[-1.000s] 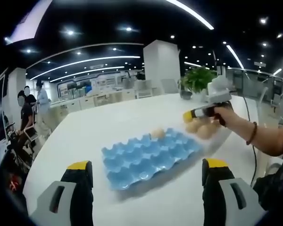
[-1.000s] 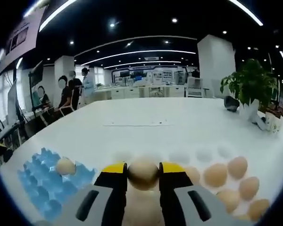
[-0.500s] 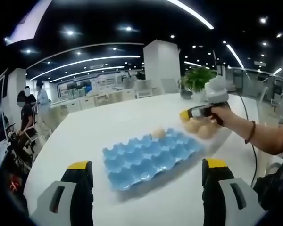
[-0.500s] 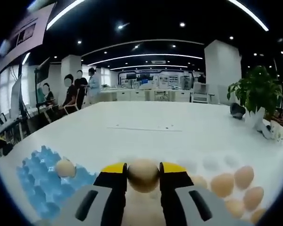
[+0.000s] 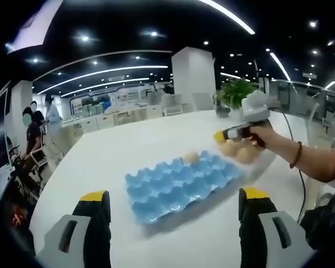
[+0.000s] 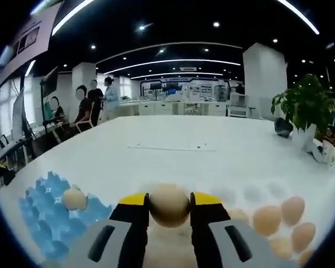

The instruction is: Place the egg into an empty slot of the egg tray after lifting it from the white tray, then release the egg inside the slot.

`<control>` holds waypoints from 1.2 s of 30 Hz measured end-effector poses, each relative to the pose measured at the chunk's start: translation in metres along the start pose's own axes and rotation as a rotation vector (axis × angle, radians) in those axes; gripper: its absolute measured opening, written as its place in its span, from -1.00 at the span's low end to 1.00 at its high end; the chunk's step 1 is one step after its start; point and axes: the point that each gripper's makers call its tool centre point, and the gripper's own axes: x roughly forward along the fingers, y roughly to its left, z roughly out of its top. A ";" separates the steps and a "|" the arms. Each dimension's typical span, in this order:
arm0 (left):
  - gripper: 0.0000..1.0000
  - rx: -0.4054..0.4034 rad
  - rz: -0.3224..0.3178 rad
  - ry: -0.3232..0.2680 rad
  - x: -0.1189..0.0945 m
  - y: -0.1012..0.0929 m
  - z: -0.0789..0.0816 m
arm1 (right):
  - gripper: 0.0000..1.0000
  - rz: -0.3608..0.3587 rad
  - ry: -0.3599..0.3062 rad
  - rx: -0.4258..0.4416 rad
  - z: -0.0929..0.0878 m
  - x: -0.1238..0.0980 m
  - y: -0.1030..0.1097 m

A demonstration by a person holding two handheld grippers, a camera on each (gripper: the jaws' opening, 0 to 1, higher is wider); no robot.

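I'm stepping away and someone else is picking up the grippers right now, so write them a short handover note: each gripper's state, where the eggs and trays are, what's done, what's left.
Right gripper: shut on an egg, lifted above the white tray.
Left gripper: open, holding nothing, facing the blue egg tray.
Blue tray: one egg sits in a far-edge slot; the other slots look empty.
White tray: several eggs remain.
Done: egg picked up.
Left: carry it over the blue tray, lower it into an empty slot, open the jaws.

I am seeing bare slots lying open across the blue egg tray point(image 5: 176, 185), one egg point(image 5: 191, 157) sitting in its far edge
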 end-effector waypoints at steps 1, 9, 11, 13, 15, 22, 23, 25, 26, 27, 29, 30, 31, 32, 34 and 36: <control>0.94 0.001 0.002 0.002 0.000 0.001 -0.001 | -0.41 -0.002 0.003 -0.013 0.000 0.000 0.001; 0.94 0.005 -0.004 0.007 0.001 -0.002 -0.002 | -0.43 0.000 -0.006 0.021 0.000 -0.003 -0.002; 0.94 0.006 -0.002 0.008 0.001 -0.002 -0.002 | -0.43 -0.003 -0.010 0.018 0.000 -0.004 -0.002; 0.93 0.003 -0.001 0.006 0.000 -0.003 -0.002 | -0.43 -0.003 -0.015 0.028 0.001 -0.006 -0.003; 0.93 0.000 0.001 0.002 -0.001 -0.003 -0.001 | -0.43 -0.008 -0.030 0.030 0.005 -0.008 -0.004; 0.94 0.006 -0.004 0.003 -0.002 -0.006 -0.001 | -0.43 0.012 -0.050 0.028 0.016 -0.013 0.006; 0.94 0.007 -0.006 0.002 -0.002 -0.007 -0.001 | -0.43 0.021 -0.050 0.028 0.017 -0.013 0.009; 0.94 0.009 -0.007 0.002 -0.003 -0.008 0.000 | -0.43 0.029 -0.047 0.032 0.017 -0.014 0.014; 0.94 0.010 -0.005 0.001 -0.003 -0.008 0.000 | -0.43 0.033 -0.048 0.028 0.018 -0.014 0.016; 0.94 0.011 -0.004 0.000 -0.003 -0.007 0.000 | -0.43 0.044 -0.049 0.028 0.018 -0.014 0.020; 0.94 0.011 -0.003 0.001 -0.004 -0.007 0.000 | -0.43 0.052 -0.050 0.027 0.019 -0.014 0.024; 0.94 0.013 -0.002 0.005 -0.004 -0.007 -0.001 | -0.43 0.061 -0.047 0.021 0.019 -0.014 0.030; 0.94 0.014 -0.001 0.007 -0.004 -0.007 -0.001 | -0.43 0.067 -0.049 0.018 0.019 -0.014 0.033; 0.94 0.015 -0.001 0.008 -0.004 -0.007 -0.002 | -0.43 0.077 -0.048 0.017 0.019 -0.014 0.037; 0.94 0.015 0.000 0.010 -0.005 -0.006 -0.002 | -0.43 0.095 -0.047 0.014 0.019 -0.014 0.045; 0.94 0.014 -0.001 0.009 -0.005 -0.006 -0.002 | -0.43 0.117 -0.046 0.015 0.021 -0.013 0.055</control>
